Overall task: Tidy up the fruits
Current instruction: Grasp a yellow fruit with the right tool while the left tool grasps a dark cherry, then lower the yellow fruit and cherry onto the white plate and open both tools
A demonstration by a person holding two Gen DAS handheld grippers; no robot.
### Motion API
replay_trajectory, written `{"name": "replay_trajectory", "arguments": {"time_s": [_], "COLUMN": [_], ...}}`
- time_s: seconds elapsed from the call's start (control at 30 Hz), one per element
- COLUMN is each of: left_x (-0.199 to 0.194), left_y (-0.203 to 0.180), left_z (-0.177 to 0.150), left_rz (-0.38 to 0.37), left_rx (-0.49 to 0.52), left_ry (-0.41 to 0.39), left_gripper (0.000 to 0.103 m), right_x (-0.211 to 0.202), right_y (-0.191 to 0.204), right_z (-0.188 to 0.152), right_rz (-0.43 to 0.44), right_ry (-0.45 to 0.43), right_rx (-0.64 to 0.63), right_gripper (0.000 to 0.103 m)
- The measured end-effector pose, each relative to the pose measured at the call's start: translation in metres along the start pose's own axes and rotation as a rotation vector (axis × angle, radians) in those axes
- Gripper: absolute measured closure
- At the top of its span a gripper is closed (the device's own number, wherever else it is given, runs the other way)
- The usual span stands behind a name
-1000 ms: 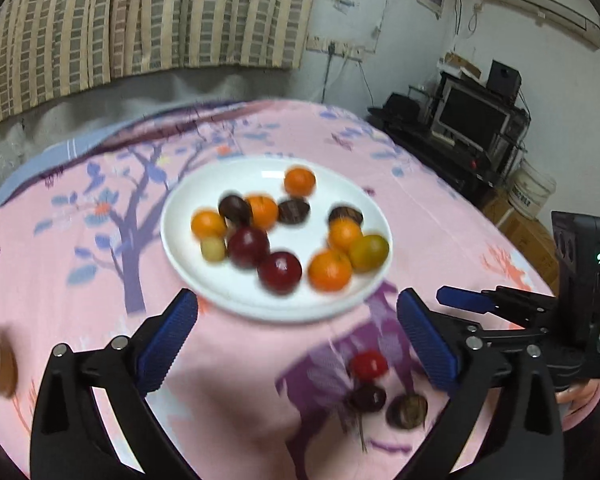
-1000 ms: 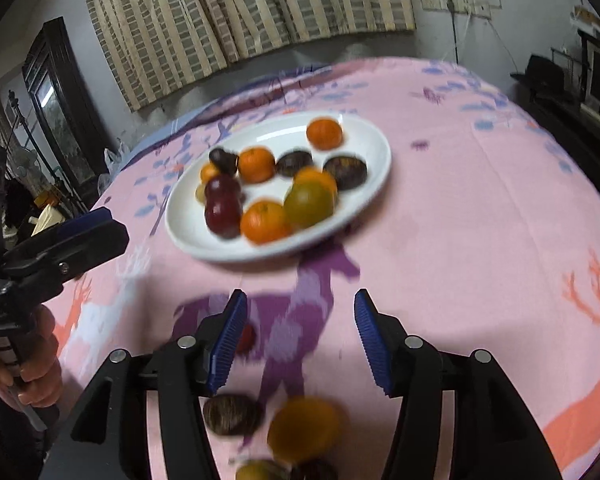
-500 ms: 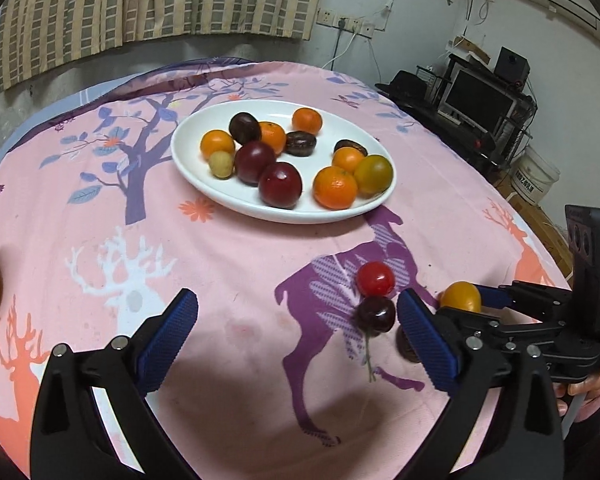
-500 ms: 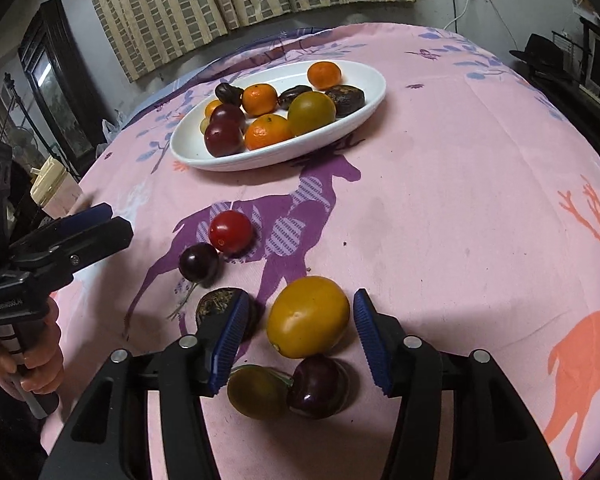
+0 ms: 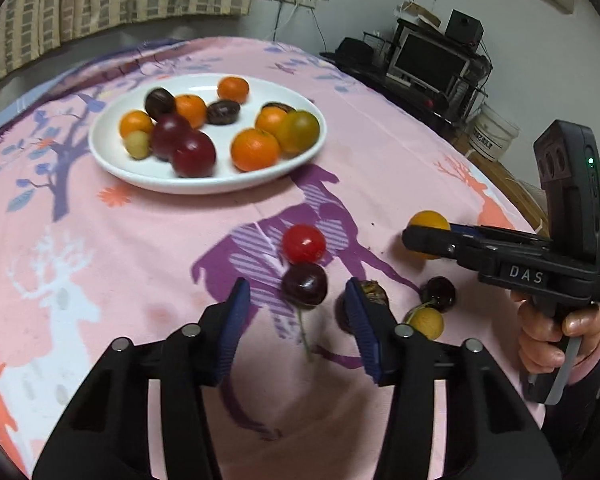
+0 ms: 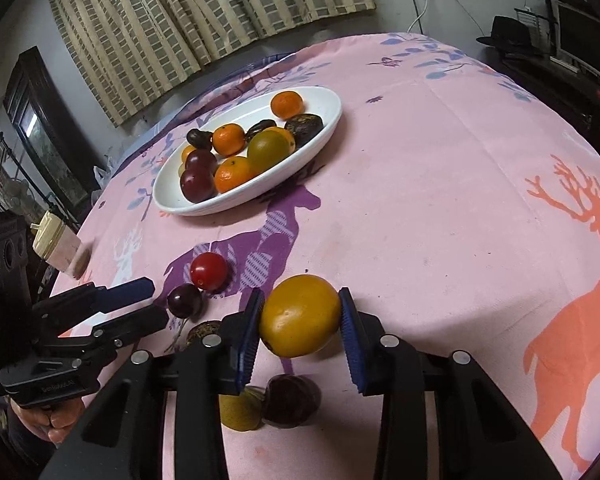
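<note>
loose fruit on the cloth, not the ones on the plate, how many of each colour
red tomato: 1
dark purple fruits: 2
brown wrinkled fruit: 1
orange-yellow fruit: 1
pale yellow fruit: 1
total: 6

A glossy white glazed plate (image 5: 112,160) sits on matt printed cloth (image 5: 100,264); the cherry (image 5: 304,285) skin shines smooth.

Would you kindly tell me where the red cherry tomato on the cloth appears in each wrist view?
Left wrist: the red cherry tomato lies at centre, just beyond the dark cherry.
Right wrist: it lies left of centre, up-left of the yellow fruit.
Shared landmark: the white plate.
</note>
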State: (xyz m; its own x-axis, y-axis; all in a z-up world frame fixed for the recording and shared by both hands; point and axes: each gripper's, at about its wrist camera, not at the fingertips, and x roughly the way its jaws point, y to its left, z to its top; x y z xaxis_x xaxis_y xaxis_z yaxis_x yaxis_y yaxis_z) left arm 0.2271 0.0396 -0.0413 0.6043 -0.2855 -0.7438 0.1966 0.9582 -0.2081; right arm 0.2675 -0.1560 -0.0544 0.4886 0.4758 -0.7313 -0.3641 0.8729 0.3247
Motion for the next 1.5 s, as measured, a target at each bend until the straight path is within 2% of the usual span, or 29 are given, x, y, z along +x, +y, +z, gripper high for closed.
{"name": "replay_trajectory", "arguments": {"time_s": [0.27,0.4,0.57,0.67,0.73,0.87,1.03,1.13,1.23,1.33,1.37,1.43,1.47,1.5], "left_x": [0.019,0.028,0.025,0.01,-0.007,-0.027,-0.016,0.002,0.025,0.043,0.046,0.044,0.04,0.029], "left_y": [-0.002,-0.006,-0.007,-0.002,0.005,0.031,0.063,0.07,0.075,0.081,0.082,0.084,0.087,0.088], "left_z": [0.006,0.004,0.0,0.001,0.01,0.043,0.092,0.113,0.128,0.138,0.14,0.139,0.138,0.134], "left_rz": [0.014,0.022,0.04,0.046,0.056,0.079,0.124,0.141,0.161,0.173,0.176,0.205,0.238,0.249], "left_rx": [-0.019,0.0,0.015,0.013,0.007,-0.042,-0.111,-0.115,-0.097,-0.1,-0.104,-0.126,-0.139,-0.144], "left_ry": [0.035,0.068,0.064,0.033,-0.02,-0.114,-0.185,-0.184,-0.16,-0.139,-0.13,-0.122,-0.128,-0.161], "left_gripper": [0.063,0.074,0.074,0.075,0.075,0.075,0.075,0.075,0.075,0.075,0.073,0.047,0.022,0.01], "right_x": [0.001,0.0,-0.002,-0.008,-0.012,-0.01,0.008,0.031,0.061,0.082,0.084,0.076,0.068,0.06], "right_y": [0.002,0.003,0.004,0.007,0.012,0.035,0.057,0.066,0.064,0.064,0.064,0.063,0.062,0.061], "right_z": [0.001,0.001,0.0,0.001,0.004,0.033,0.084,0.114,0.135,0.142,0.142,0.138,0.137,0.135], "right_rz": [0.005,0.006,0.009,0.023,0.045,0.077,0.085,0.043,0.029,0.017,0.016,0.001,-0.001,-0.005], "right_ry": [0.001,-0.007,-0.016,-0.05,-0.071,-0.107,-0.163,-0.185,-0.154,-0.129,-0.132,-0.148,-0.159,-0.167], "right_rx": [-0.011,-0.014,-0.019,-0.031,-0.05,-0.108,-0.135,-0.156,-0.146,-0.156,-0.167,-0.178,-0.189,-0.194], "right_gripper": [0.065,0.065,0.065,0.065,0.065,0.065,0.065,0.065,0.065,0.065,0.058,0.05,0.046,0.045]}}
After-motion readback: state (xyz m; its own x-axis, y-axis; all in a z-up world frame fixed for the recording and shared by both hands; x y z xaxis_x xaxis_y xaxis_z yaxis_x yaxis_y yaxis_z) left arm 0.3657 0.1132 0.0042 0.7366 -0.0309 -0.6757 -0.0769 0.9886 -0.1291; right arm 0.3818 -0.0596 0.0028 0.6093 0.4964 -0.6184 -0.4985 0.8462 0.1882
